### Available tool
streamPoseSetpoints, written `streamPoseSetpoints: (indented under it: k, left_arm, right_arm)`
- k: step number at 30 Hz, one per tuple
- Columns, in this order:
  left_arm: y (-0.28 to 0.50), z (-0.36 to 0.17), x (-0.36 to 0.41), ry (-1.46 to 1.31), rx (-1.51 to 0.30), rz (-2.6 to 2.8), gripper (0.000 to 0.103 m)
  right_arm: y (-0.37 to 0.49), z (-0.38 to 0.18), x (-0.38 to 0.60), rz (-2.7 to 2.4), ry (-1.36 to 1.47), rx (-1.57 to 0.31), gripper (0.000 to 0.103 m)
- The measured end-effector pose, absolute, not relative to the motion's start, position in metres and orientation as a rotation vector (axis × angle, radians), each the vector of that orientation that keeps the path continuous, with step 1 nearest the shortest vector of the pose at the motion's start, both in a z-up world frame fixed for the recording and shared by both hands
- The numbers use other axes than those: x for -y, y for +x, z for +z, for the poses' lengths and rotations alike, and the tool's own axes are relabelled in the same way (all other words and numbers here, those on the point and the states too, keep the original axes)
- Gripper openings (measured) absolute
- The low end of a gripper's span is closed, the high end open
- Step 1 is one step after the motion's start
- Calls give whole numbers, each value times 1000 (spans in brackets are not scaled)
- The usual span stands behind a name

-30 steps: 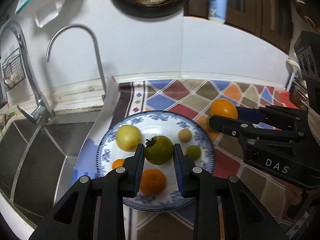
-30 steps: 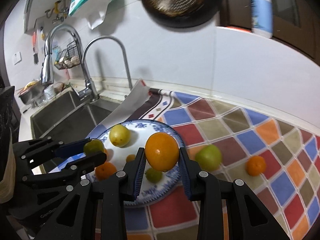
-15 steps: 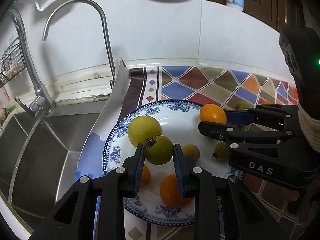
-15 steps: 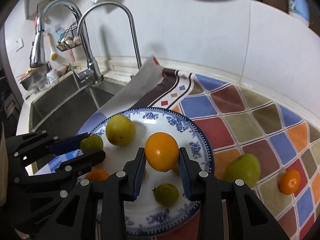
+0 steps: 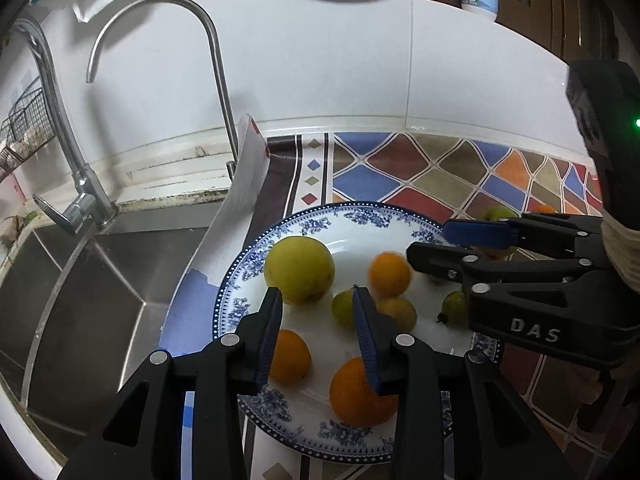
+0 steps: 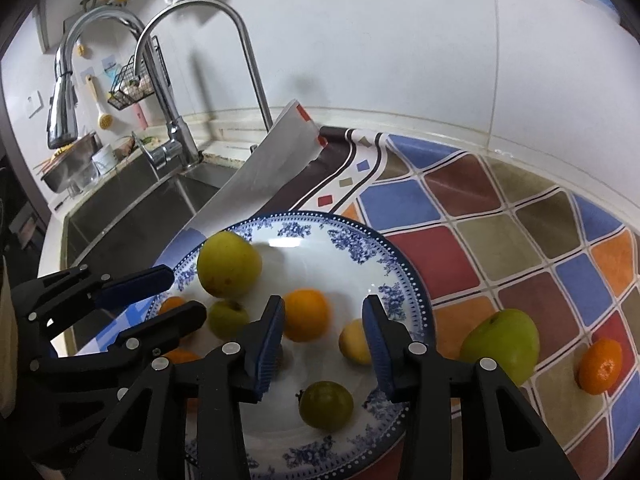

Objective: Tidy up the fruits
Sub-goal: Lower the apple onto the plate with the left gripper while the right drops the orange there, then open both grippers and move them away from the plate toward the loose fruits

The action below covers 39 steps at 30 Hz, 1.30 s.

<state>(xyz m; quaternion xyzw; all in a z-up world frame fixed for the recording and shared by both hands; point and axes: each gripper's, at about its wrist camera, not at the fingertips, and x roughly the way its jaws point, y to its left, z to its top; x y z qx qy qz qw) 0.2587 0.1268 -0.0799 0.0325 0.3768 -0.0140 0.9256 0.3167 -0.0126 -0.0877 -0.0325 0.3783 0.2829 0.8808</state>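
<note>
The counter (image 6: 520, 208), which is wearing a bright diamond-patterned cloth, is running out to the right of both tongs. The round white plate with the blue floral rim (image 6: 404, 268) is lying directly under and ahead of them.

The right tongs (image 6: 324, 302) are opening over the plate. The round orange fruit (image 6: 306, 314) is sitting between their pads, close against the left pad and clear of the right one, so nothing is being squeezed. It is showing blurred and looks to be dropping or rolling onto the plate.

The left tongs (image 5: 318, 294) are opening too. The small round green fruit (image 5: 343, 306) is lying on the plate just inside their right pad, with a clear gap to the other pad, so they are gripping nothing either.

What the coming move is turning on is the fruit waiting off the plate. The large green apple (image 6: 500, 344) is resting on the cloth just to the right of the right tongs, close to the plate's rim. The small orange tangerine (image 6: 600, 366) is lying farther to the right, beyond the apple.

Both are sitting on the right tongs' outer side, with the left tongs across the plate from them, so the right hand is judged the nearer one. A swing to the right is likely what reaching the apple is calling for. Neither fruit is showing a long axis that matters for the approach.
</note>
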Motion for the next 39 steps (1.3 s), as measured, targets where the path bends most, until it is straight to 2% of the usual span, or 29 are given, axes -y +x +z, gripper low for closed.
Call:
streamPoseSetpoints:
  k: [11, 20, 24, 32, 34, 37, 39]
  left_arm:
    - [235, -54, -118, 63, -705, -20, 42]
    - [212, -31, -98, 80, -636, -48, 53]
    - [204, -23, -90, 86, -614, -58, 55]
    - [187, -7, -67, 98, -556, -70, 70]
    - [184, -5, -62, 102, -549, -71, 77]
    - [183, -3, -53, 99, -542, -68, 83]
    - [183, -1, -47, 100, -539, -69, 87]
  right_arm:
    - [281, -51, 38, 539, -47, -688, 41]
    - [249, -25, 61, 496, -39, -614, 41]
    - [237, -18, 72, 473, -23, -595, 41]
    - [213, -11, 99, 417, 1, -571, 41]
    - [209, -11, 105, 401, 6, -569, 41]
    - [204, -10, 116, 371, 13, -563, 50]
    - [200, -9, 123, 346, 13, -552, 52]
